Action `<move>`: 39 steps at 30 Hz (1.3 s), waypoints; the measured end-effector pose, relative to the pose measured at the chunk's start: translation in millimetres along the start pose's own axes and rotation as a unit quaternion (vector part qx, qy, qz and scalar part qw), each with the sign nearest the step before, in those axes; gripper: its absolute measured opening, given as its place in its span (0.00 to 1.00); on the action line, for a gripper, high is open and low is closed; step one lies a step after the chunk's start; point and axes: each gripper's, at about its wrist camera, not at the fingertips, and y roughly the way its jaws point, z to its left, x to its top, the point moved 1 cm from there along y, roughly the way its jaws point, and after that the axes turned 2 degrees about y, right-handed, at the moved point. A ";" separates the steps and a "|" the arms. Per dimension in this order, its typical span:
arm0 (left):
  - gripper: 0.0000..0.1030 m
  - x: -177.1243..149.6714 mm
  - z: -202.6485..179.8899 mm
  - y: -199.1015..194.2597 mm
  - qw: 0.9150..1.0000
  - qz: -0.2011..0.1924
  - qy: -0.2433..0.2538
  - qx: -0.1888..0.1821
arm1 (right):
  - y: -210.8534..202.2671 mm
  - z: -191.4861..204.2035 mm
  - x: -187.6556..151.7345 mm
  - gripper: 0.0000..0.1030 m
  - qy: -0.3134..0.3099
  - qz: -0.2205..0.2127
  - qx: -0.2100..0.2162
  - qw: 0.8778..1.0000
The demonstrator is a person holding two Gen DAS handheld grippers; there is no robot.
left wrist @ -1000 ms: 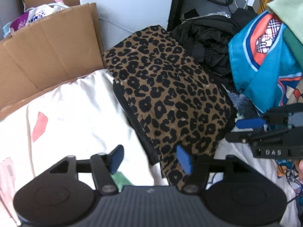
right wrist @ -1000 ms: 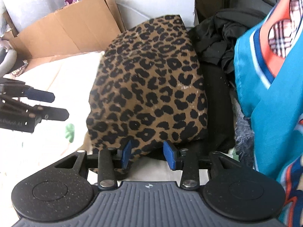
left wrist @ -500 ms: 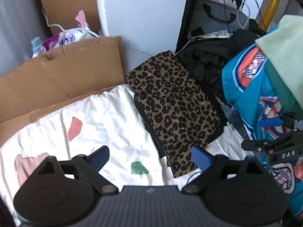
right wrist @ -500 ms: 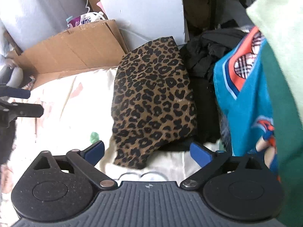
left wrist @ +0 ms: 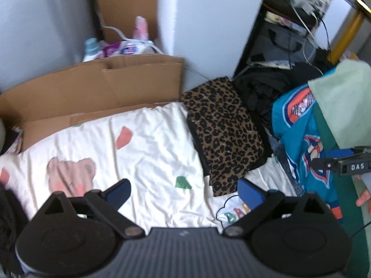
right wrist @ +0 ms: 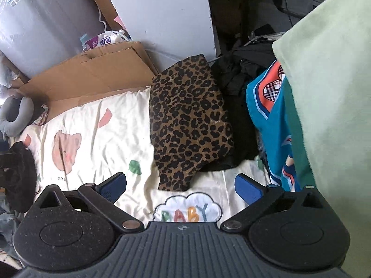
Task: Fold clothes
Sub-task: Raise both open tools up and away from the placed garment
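while the leopard-print garment [right wrist: 190,125] lies folded, each hand-held gripper [right wrist: 180,185] gapes empty.

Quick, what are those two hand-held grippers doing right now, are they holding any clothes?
Left hand-held gripper: jaws opening, nothing between them.
Right hand-held gripper: open, holding nothing.

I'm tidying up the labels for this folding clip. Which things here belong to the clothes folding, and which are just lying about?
Job: leopard-print garment, folded; black clothes; teal printed garment; left gripper, jaws opening, empty; right gripper, open, empty.

Lying about: cardboard; neck pillow.
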 end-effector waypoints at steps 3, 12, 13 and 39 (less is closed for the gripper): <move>0.98 -6.4 8.8 -25.0 1.000 0.004 -0.018 0.002 | -22.8 9.0 4.7 1.00 -0.011 0.002 0.000 1.000; 0.99 -37.5 34.1 -94.9 0.999 -0.019 -0.042 0.016 | -101.5 44.3 32.0 1.00 -0.044 -0.014 0.008 0.999; 0.99 -42.0 38.3 -98.4 0.999 -0.018 -0.047 0.018 | -109.3 48.1 33.8 1.00 -0.047 -0.015 0.007 0.999; 0.99 -133.2 111.3 -205.3 0.982 -0.071 -0.143 0.106 | -184.1 189.2 16.4 1.00 -0.069 -0.067 0.027 0.995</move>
